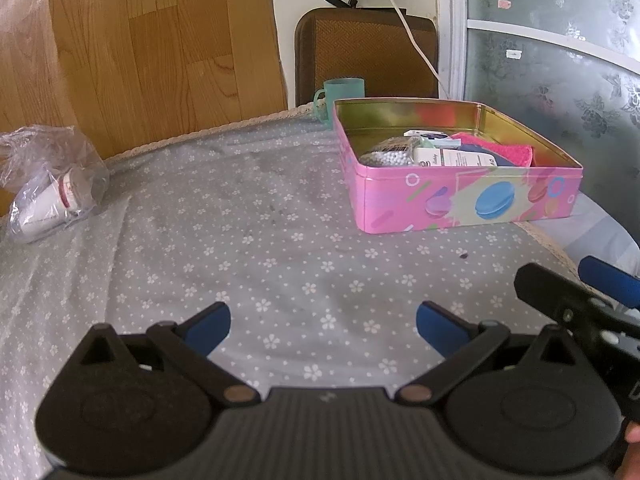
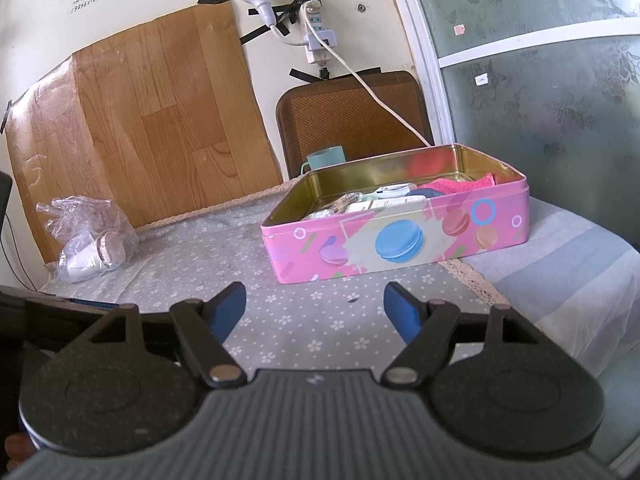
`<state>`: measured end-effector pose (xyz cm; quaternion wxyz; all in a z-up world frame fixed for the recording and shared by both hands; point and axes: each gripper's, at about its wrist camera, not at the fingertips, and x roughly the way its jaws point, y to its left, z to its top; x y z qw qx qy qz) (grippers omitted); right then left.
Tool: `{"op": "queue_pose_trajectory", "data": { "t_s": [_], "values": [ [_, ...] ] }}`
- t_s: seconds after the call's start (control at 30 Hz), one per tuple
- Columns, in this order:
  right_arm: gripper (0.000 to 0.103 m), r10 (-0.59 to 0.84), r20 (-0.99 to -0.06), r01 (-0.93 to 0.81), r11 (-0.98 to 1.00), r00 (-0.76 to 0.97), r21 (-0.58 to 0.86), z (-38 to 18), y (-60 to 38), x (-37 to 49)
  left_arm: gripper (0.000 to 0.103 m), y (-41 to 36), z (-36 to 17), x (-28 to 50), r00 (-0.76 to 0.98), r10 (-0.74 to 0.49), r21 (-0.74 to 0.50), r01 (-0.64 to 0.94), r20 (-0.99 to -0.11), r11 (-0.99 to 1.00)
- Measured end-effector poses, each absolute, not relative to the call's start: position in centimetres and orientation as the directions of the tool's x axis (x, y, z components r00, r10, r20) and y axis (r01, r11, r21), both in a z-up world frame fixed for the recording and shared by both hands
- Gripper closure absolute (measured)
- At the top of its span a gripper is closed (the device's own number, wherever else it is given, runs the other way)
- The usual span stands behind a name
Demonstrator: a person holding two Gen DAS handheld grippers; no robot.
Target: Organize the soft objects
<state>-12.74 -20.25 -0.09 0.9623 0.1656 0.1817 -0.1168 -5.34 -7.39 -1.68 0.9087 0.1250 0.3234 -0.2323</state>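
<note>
Nearest to me is my own left gripper [image 1: 323,326], its blue-padded fingers spread wide over bare cloth with nothing between them. My right gripper [image 2: 315,308] is the same: jaws wide apart, empty, hovering low over the table just beside the left one.

The soft things I am meant to tidy seem mostly put away. A pink towel [image 2: 466,185] lies folded in the far corner of the pink tin [image 2: 400,240], next to something dark blue, small white cartons and what may be a bag of cotton swabs, though the tin's wall hides too much for me to be sure. The tin stands open near the table's right edge, a little ahead of both grippers. The only loose item left on the surface is a crumpled plastic bag [image 1: 48,184] at the far left, well apart from the tin, with a white container inside it. I judge the sorting nearly finished, with perhaps that bag still to deal with.

The table wears a grey tablecloth [image 1: 248,240] printed with small white flowers and edged in cream lace. Behind it stand a brown chair back [image 2: 352,120], a teal cup [image 1: 344,94], a wood-patterned panel against the wall, a taped-up power strip [image 2: 316,36] with a white cable, and a frosted floral glass door [image 2: 560,100] to the right.
</note>
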Motion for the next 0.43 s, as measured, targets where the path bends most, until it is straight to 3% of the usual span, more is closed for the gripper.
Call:
{"op": "queue_pose_trajectory", "data": {
  "t_s": [0.43],
  "values": [
    [0.025,-0.175,-0.38,0.292,0.915,0.908,0.277,0.15,-20.15,-12.87,0.0,-6.82,-1.58,-5.45,0.682,-0.388,0.036,0.518,-0.621,0.854]
  ]
}}
